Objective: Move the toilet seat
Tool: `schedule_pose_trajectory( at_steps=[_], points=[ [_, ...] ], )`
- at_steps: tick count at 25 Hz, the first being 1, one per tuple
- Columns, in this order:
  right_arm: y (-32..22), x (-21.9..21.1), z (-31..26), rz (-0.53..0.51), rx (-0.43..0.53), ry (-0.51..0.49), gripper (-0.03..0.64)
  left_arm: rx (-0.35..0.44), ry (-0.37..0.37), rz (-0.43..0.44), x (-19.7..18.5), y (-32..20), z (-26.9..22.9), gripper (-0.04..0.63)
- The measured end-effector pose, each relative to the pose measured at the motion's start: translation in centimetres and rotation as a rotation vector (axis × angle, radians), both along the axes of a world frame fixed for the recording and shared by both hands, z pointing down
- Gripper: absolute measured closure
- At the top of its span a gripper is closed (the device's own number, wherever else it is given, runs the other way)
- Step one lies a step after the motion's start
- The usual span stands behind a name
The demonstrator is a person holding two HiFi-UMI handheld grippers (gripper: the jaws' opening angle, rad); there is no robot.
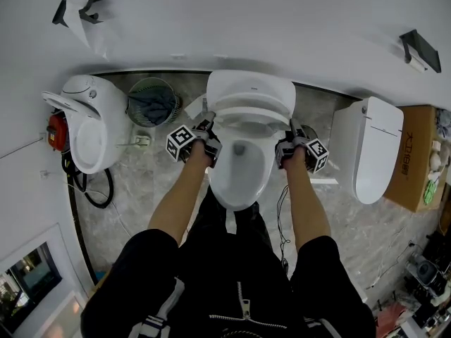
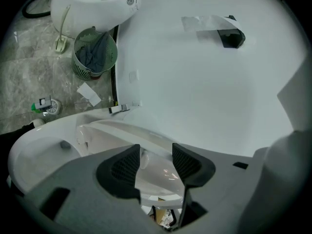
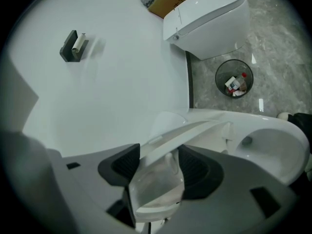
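Note:
A white toilet stands in the middle of the head view, its bowl (image 1: 239, 178) open below me and its lid (image 1: 250, 89) up against the wall. The toilet seat (image 1: 250, 115) is lifted off the rim and tilts upward. My left gripper (image 1: 206, 132) is on the seat's left side and my right gripper (image 1: 291, 135) on its right side. In the left gripper view the seat's glossy edge (image 2: 158, 172) fills the gap between the pads of the left gripper (image 2: 156, 162). In the right gripper view the seat's edge (image 3: 195, 133) runs between the pads of the right gripper (image 3: 158, 167).
A second toilet (image 1: 88, 122) with its lid up stands at the left, with a green wire bin (image 1: 151, 101) beside it. A third toilet (image 1: 373, 150) and a cardboard box (image 1: 412, 157) are at the right. A black bin (image 3: 234, 78) stands between toilets. Paper holders (image 1: 421, 49) hang on the wall.

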State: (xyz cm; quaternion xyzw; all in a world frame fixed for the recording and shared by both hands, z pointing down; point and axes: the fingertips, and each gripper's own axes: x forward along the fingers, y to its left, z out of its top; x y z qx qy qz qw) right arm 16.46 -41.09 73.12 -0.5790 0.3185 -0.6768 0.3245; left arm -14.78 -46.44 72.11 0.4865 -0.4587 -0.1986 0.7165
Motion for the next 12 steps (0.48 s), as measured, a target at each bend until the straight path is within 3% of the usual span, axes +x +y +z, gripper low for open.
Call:
schedule_pose_trajectory(
  at_steps=[4,8,12],
  points=[
    [-1.1,0.3,0.0,0.019,-0.006,0.005,0.360,0.001,-0.012,0.013,0.3,-1.1,0.1,0.382],
    [-1.4,0.2,-0.7,0.015,0.058,0.007,0.349,0.050,-0.056,0.033,0.2,-1.2,-0.7,0.402],
    [-1.0,0.1,-2.6,-0.184,0.099,0.192,0.336,0.116,-0.125,0.053,-0.7,-0.4,-1.8,0.394]
  ],
)
